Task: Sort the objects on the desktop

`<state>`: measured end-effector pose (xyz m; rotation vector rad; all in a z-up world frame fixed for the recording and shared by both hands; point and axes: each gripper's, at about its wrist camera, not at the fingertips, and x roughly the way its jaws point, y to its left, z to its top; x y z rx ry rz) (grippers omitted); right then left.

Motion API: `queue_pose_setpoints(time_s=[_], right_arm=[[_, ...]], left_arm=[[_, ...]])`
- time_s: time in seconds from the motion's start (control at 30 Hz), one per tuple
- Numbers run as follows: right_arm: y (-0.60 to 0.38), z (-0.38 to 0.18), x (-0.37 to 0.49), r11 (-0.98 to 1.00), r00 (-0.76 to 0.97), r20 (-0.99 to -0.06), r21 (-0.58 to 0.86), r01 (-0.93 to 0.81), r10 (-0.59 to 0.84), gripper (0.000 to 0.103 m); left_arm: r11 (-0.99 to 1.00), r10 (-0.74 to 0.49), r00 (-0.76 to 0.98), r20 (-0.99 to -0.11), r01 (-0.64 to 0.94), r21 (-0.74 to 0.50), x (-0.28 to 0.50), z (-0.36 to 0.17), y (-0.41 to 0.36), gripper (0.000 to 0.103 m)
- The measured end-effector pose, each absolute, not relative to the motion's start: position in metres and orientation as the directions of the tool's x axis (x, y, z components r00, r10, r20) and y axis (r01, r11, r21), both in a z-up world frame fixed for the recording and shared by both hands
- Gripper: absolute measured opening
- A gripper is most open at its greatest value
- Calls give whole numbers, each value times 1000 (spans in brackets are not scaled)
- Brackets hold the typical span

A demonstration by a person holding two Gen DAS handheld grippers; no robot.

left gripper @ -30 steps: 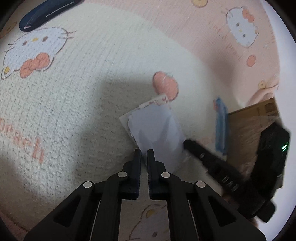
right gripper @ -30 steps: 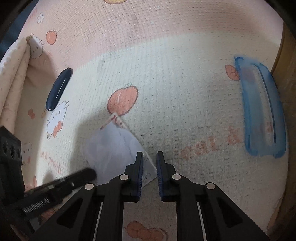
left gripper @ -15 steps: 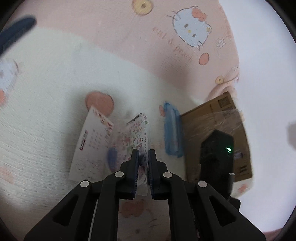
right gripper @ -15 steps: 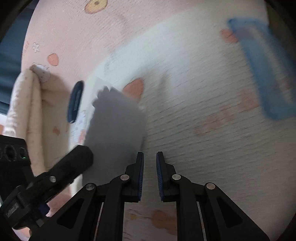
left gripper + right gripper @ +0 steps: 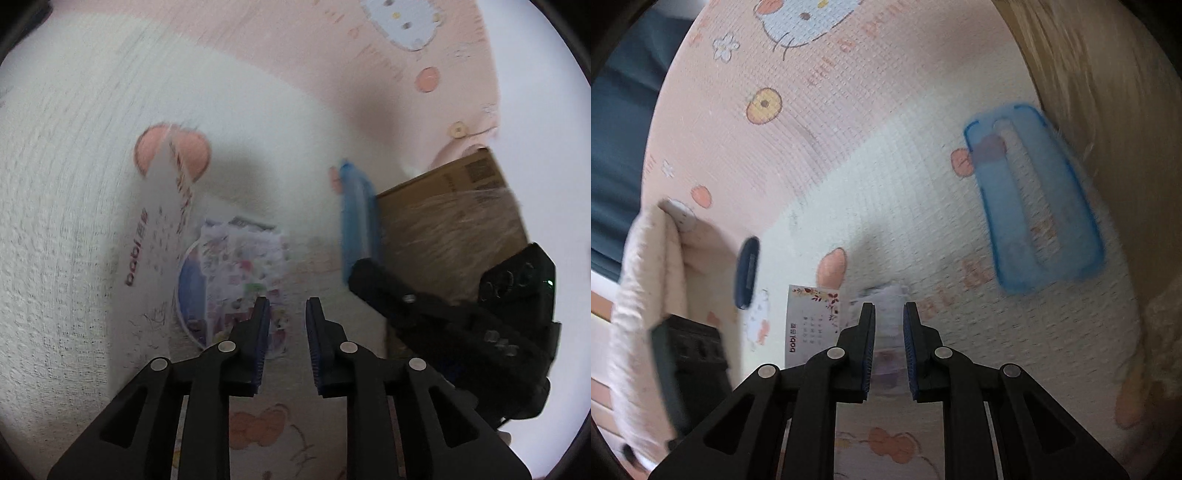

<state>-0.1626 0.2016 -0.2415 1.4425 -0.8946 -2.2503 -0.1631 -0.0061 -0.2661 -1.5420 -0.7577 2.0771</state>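
blur: sticker sheet [image 5: 243, 273] print unreadable | blue tray [image 5: 1034, 206] beside cardboard box [image 5: 450, 214], contents smeared | left gripper [image 5: 286, 314] released, above sheet | right gripper [image 5: 889, 317] parted, sheet between its fingers, grip unclear | calendar card [image 5: 809, 325] on blanket [image 5: 849, 110]

Left matte-black plastic two-finger gripper [image 5: 284, 308]: angular linkage arms with triangular cut-outs, round silver pivot pins, ribbed blue-edged finger pads [image 5: 260, 332]. Right matte-black plastic two-finger gripper [image 5: 889, 314]: identical build, with blurred white lettering on one finger and a green indicator light on its boxy black body.
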Motion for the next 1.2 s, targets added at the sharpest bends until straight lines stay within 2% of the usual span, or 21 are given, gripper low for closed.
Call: queue_pose_setpoints(time_s=[0.07,0.13,0.3,0.37,0.43,0.5,0.63,0.73,0.83,0.9,0.97,1.03,1.07,1.2], right_arm=[[205,-247,-161,-730,-430,-680,680,-68,-594,12],[196,-255,-165,-749,-409,-702,659,-65,-583,12],[189,-262,-165,-767,-376,-727,639,-63,-575,12],[187,-262,-164,-788,-363,-745,614,-48,-559,12],[185,-268,-164,-800,-346,-762,598,-50,-548,12],[185,-276,-164,-809,-325,-779,585,-66,-537,12],[187,-282,-165,-792,-329,-766,605,-77,-553,12],[190,-285,-165,-775,-333,-753,625,-92,-568,12],[197,-287,-164,-748,-330,-738,652,-122,-589,12],[203,-286,-161,-730,-331,-728,668,-145,-600,12],[208,-283,-159,-704,-351,-705,693,-154,-616,18],[211,-281,-158,-693,-369,-693,704,-159,-619,42],[211,-282,-159,-688,-367,-688,709,-157,-626,46],[205,-285,-161,-682,-350,-682,717,-143,-643,47]], left_arm=[[-746,639,-273,-719,9,-666,-164,-273,-9,22],[-739,639,-279,-716,32,-672,-163,-274,-14,22],[-786,568,-393,-723,0,-618,-150,-237,-32,24],[-817,513,-467,-721,-6,-577,-142,-217,-46,33],[-833,465,-530,-709,8,-553,-137,-203,-61,49],[-845,417,-579,-700,37,-534,-134,-195,-80,53],[-823,399,-541,-741,147,-550,-145,-217,-101,52],[-793,442,-457,-772,204,-574,-156,-247,-100,49],[-792,492,-369,-789,188,-582,-168,-264,-81,49],[-820,483,-354,-801,138,-555,-170,-263,-68,49],[-852,463,-348,-816,78,-517,-170,-259,-54,49],[-868,449,-329,-831,60,-493,-170,-262,-47,49],[-872,444,-328,-834,57,-486,-170,-263,-46,49],[-869,443,-334,-832,67,-490,-171,-263,-44,49]])
